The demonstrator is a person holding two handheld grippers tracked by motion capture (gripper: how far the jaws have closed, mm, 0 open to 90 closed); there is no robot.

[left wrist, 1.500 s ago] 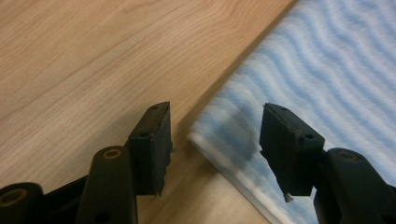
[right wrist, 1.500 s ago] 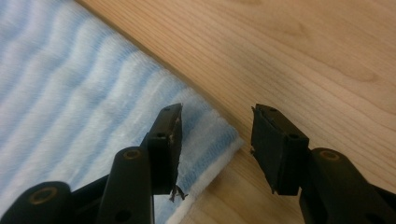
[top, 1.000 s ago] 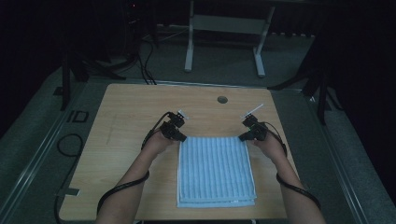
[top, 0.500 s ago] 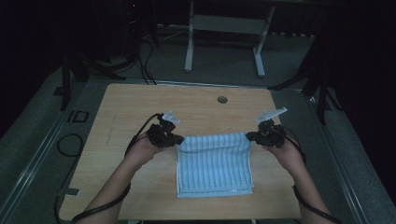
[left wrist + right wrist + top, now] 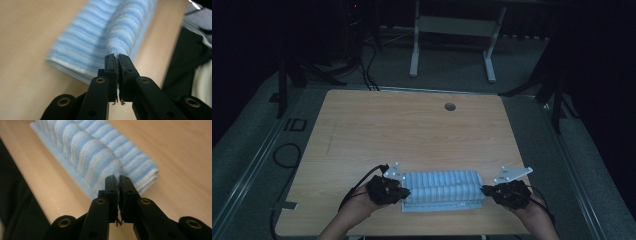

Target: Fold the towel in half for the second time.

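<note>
Flanking the folded towel (image 5: 443, 190): left claw (image 5: 404, 191), right claw (image 5: 485, 190), bare table (image 5: 412, 130).

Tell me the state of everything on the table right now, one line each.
towel: folded over into a long band near the table's front edge, its two ends pinched
left gripper: shut on the towel's left end
right gripper: shut on the towel's right end
table: bare wood beyond the towel, small round hole near the far edge
</note>
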